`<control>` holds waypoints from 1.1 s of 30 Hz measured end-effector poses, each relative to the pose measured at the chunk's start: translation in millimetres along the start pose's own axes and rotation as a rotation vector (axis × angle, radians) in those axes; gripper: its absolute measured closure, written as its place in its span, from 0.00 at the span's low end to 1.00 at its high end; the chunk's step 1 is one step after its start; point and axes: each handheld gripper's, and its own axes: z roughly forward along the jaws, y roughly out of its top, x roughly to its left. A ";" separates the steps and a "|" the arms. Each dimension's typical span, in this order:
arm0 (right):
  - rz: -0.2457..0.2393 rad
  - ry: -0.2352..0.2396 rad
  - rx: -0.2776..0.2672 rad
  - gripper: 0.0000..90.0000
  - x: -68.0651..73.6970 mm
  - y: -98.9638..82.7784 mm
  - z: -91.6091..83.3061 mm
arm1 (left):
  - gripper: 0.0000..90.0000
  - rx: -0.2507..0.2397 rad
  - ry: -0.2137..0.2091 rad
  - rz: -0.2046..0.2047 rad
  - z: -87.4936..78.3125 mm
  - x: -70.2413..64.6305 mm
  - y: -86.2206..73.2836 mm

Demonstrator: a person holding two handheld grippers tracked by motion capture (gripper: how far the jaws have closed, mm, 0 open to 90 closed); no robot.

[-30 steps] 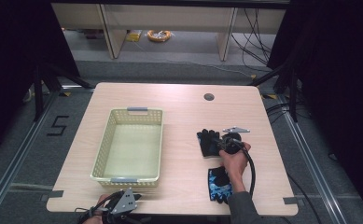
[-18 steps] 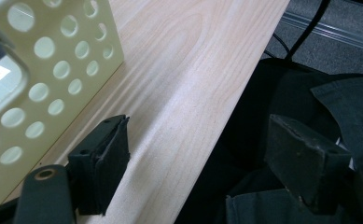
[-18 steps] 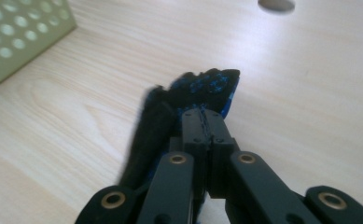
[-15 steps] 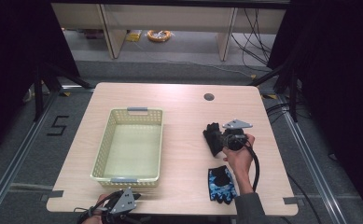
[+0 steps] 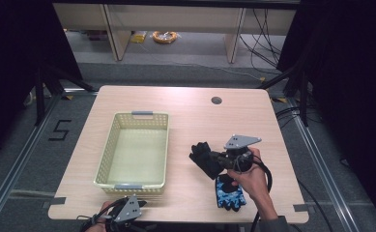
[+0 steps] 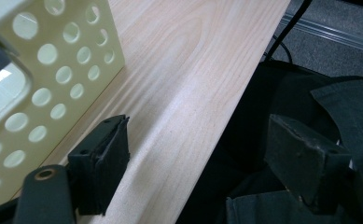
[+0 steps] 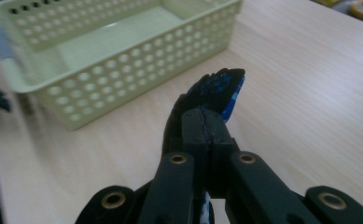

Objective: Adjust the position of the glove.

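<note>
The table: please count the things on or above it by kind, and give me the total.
Gloves: 2, one held up in the right gripper as glove, one lying glove
Baskets: 1, basket
Grippers: 2, with the left gripper at the near edge
Total: 5

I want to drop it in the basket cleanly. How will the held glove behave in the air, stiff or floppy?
Likely floppy: the glove is soft fabric and droops from the right gripper, whose jaws pinch one edge. Probably light. Its loose fingers may snag the basket rim.
</note>
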 end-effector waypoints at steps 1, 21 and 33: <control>-0.029 0.017 -0.006 1.00 2.4 -0.2 -0.8 | 0.24 0.003 -0.009 -0.002 -0.1 0.5 -0.2; -0.193 0.289 0.109 1.00 40.1 -21.1 15.2 | 0.24 0.002 -0.007 -0.022 1.0 1.3 -1.0; -0.238 0.244 0.295 1.00 17.4 -25.5 50.3 | 0.24 0.007 -0.013 -0.023 2.8 1.5 -1.8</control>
